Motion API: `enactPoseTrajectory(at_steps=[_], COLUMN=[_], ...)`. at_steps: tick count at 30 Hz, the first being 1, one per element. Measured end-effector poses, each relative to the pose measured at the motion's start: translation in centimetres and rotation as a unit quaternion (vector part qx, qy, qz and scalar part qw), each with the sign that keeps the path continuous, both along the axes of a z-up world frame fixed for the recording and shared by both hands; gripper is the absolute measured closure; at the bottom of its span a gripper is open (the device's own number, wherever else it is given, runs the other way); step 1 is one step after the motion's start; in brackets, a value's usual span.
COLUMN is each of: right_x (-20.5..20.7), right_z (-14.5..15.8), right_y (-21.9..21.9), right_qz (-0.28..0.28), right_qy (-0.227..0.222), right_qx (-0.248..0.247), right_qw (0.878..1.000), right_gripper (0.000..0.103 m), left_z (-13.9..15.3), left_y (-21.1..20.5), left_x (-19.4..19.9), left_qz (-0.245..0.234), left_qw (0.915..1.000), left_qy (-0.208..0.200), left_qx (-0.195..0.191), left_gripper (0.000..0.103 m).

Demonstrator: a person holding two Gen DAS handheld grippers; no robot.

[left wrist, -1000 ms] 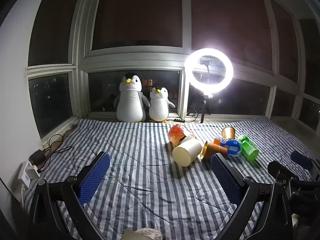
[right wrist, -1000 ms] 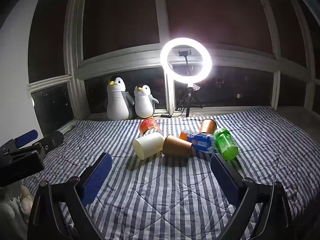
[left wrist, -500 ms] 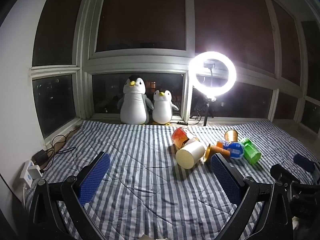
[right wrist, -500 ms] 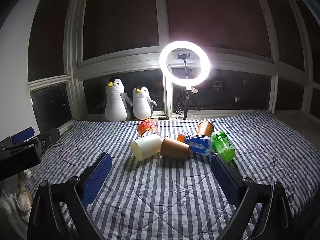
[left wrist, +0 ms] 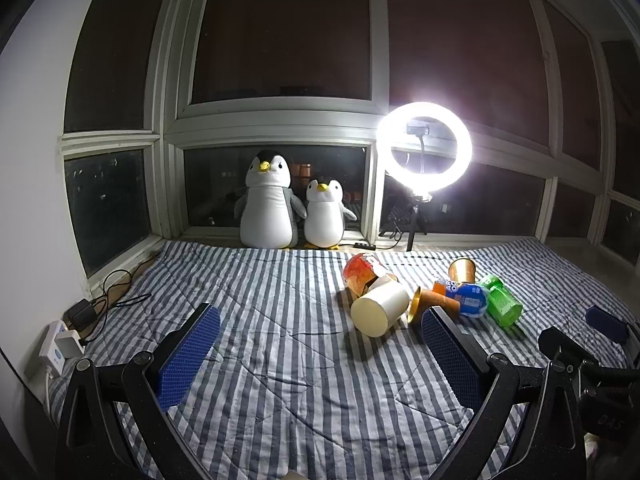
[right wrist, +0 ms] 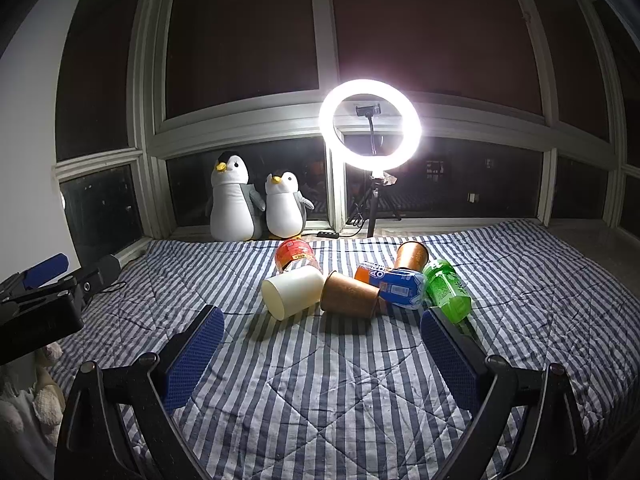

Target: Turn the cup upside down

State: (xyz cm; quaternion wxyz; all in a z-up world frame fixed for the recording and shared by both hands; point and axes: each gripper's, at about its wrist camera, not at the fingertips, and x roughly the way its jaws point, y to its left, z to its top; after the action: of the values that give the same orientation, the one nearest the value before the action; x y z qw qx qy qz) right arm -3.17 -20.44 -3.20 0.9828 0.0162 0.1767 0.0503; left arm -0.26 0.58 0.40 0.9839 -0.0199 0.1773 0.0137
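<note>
In the left wrist view the right finger pad of the left tool covers the lower edge of the brown cup lying at right centre; the white cup hides the lower part of the red container behind it; the right tool is cut off by the right edge of the frame; the print on the blue bottle is too small to read in full. In the right wrist view the green bottle is partly hidden behind the right finger pad; a pale plush thing at lower left is cut by the frame edge and too blurred to identify.
</note>
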Motion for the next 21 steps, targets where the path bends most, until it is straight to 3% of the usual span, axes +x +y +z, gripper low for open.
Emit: enactPoseTrajectory(at_steps=[21], right_x=[-0.07], right_z=[-0.13], right_y=[-0.10], right_qz=[-0.001], right_qy=[0.001], right_qx=[0.001], right_qw=[1.000], right_gripper=[0.006], left_z=[-0.52], left_y=[-0.20], left_x=[0.19], left_qz=[0.000], left_qw=[1.0000], left_qy=[0.001], left_qx=[0.001], left_gripper=[0.001])
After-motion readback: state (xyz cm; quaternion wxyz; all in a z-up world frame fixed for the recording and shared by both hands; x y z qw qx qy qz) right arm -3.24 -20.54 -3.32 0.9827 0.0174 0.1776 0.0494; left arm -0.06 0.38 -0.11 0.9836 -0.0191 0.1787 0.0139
